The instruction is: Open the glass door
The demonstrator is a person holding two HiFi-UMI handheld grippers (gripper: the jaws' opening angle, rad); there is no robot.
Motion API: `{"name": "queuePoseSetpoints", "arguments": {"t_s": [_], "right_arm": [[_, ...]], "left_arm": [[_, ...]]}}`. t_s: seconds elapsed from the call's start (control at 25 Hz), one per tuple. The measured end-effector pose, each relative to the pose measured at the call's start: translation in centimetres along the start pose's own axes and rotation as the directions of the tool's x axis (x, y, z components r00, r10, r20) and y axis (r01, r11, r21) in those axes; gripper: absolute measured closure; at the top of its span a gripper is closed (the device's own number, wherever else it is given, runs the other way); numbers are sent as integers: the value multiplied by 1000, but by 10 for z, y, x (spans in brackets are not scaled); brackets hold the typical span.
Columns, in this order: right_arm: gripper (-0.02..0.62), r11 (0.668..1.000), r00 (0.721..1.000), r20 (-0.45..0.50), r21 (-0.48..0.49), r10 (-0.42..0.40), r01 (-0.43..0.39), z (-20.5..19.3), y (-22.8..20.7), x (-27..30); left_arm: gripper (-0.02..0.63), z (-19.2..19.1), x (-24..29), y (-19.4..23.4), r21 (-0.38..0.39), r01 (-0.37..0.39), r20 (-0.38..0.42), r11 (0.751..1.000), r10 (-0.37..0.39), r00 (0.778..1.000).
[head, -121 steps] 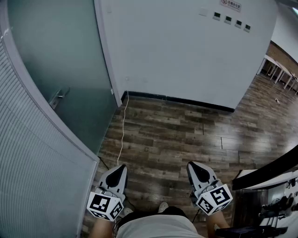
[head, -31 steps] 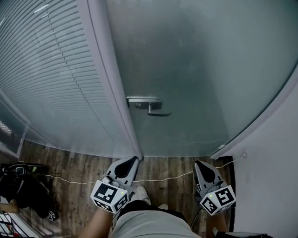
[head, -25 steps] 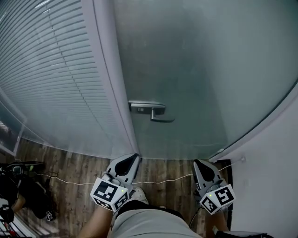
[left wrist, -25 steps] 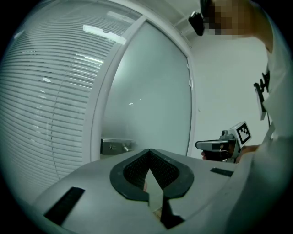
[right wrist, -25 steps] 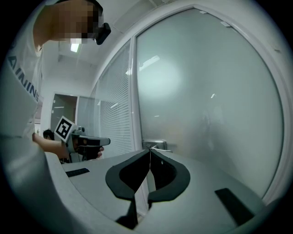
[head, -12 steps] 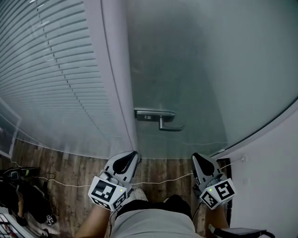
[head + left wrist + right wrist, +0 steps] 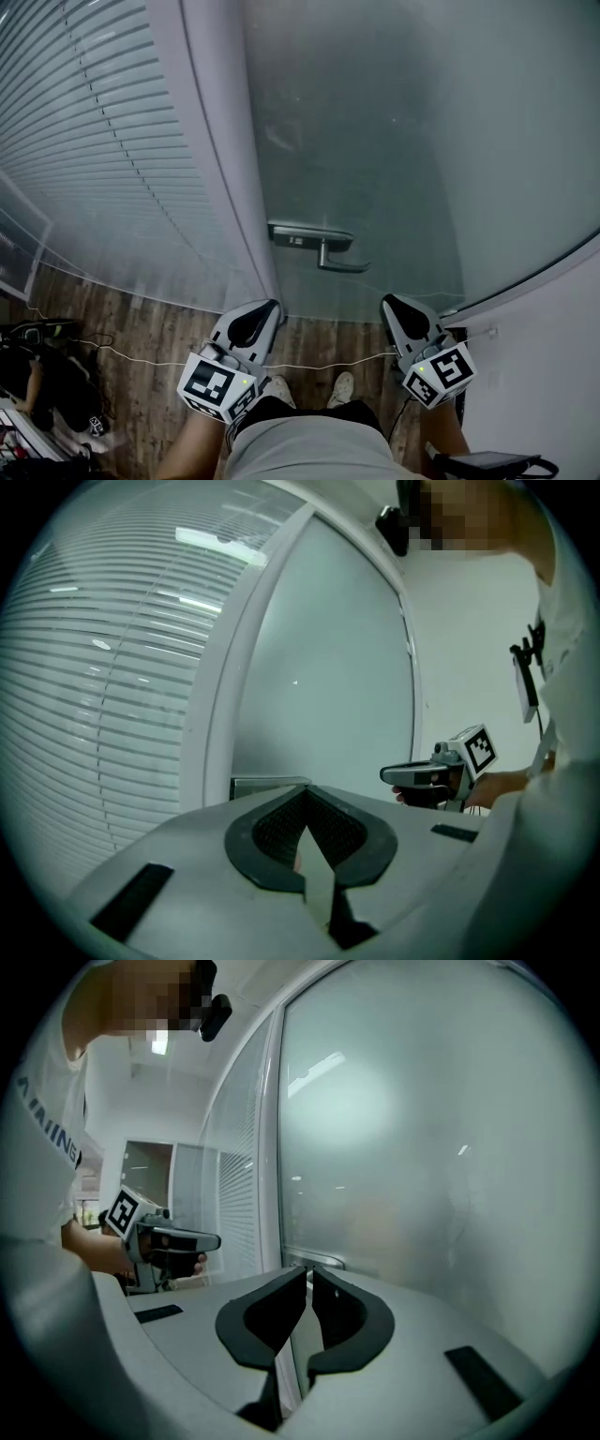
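Note:
The frosted glass door [image 7: 412,131] fills the head view's middle and right. It is closed against a pale frame post [image 7: 220,159]. Its metal lever handle [image 7: 319,247] sits on the door's left edge, with the lever pointing right. My left gripper [image 7: 267,307] is shut and empty, low in front of the post, short of the handle. My right gripper [image 7: 389,302] is also shut and empty, just below and right of the handle without touching it. The left gripper [image 7: 306,791] points level at the handle plate [image 7: 267,785]. The right gripper [image 7: 309,1269] faces the glass beside the handle [image 7: 323,1261].
A glass partition with blinds [image 7: 84,141] stands left of the post. A white wall [image 7: 553,366] closes in at the right. A thin white cable [image 7: 150,361] crosses the wooden floor [image 7: 141,328], and dark bags [image 7: 47,384] lie at the lower left.
The person has stepped closer to the door, so the handle sits lower and nearer in the head view. Both grippers have moved forward toward it, the right one more, and both stay shut.

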State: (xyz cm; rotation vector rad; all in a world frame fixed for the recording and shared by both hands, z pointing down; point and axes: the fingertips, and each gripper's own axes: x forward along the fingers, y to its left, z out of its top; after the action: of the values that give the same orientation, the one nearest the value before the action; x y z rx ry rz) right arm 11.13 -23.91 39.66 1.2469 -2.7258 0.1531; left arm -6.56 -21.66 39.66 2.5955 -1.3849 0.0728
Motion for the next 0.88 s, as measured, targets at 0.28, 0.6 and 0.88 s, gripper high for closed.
{"name": "queuePoseSetpoints", "arguments": {"t_s": [0.28,0.6,0.88], "right_arm": [[502,994,992,-97,-70,76,-83,-2,-20,32],[426,967,959,-263,-199,102,-158,-38,-39,74],[411,942,922,-375,-266,94,-205,-60,-44,95]], "left_arm": [[606,-2,14,2,-30,-34,-23,999,33,999],[606,-12,16,8,-44,-59,-44,997,57,997],[606,-17,16,12,-54,-70,-53,996,67,996]]}}
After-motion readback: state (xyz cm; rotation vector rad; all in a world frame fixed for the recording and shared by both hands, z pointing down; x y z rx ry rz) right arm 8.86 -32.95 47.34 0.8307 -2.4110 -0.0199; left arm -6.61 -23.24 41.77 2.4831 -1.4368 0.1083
